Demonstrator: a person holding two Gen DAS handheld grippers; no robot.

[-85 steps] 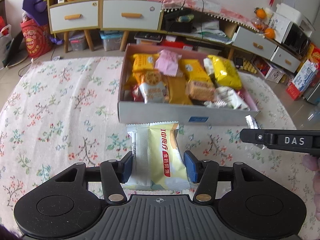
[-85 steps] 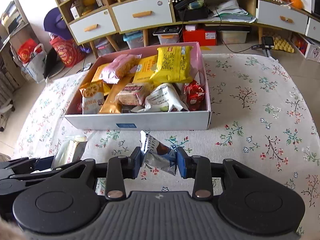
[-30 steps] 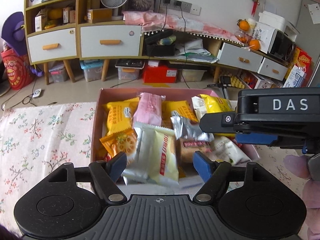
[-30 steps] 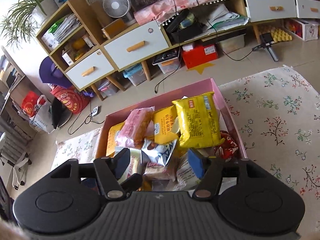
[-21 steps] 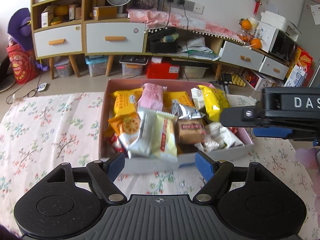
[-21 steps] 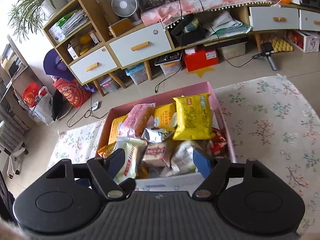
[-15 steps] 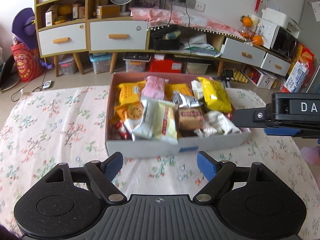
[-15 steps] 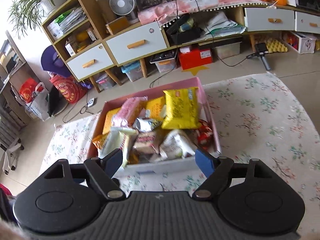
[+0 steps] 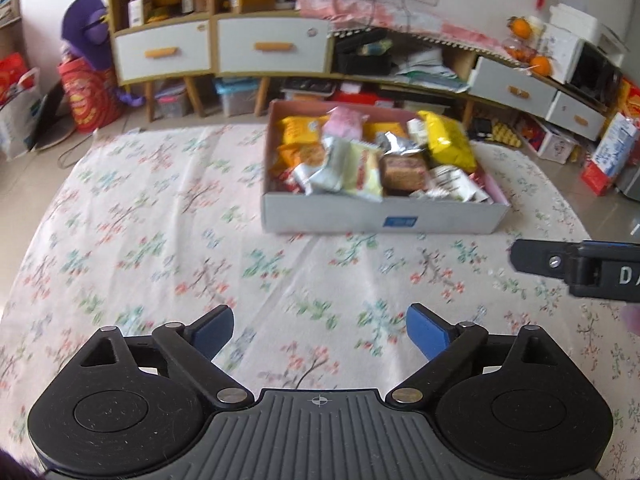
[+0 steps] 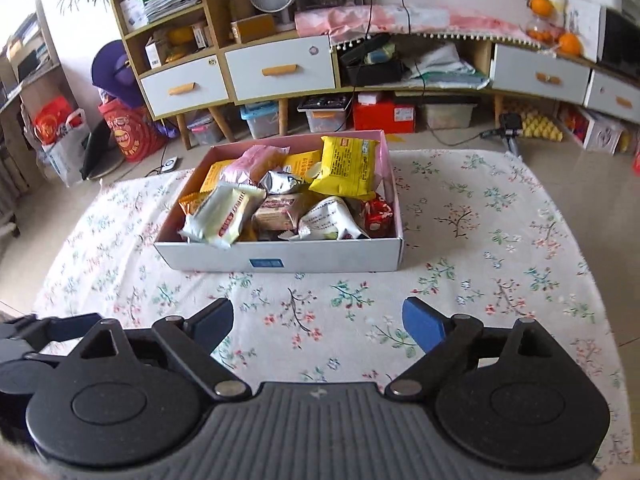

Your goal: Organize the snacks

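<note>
A white box with a pink inside stands on the floral tablecloth, full of several snack packets. A white and pale yellow packet lies on top at its front left, and a silver packet near the middle. A large yellow bag lies at the back right. My left gripper is open and empty, well in front of the box. My right gripper is open and empty, also in front of the box.
The floral tablecloth covers the table around the box. My right gripper's body shows at the right edge of the left wrist view. Cabinets with drawers and floor clutter stand beyond the table's far edge.
Both grippers let go of their packets over the box, opened, and drew back toward me. The pale yellow packet and the silver packet now lie in the box.
</note>
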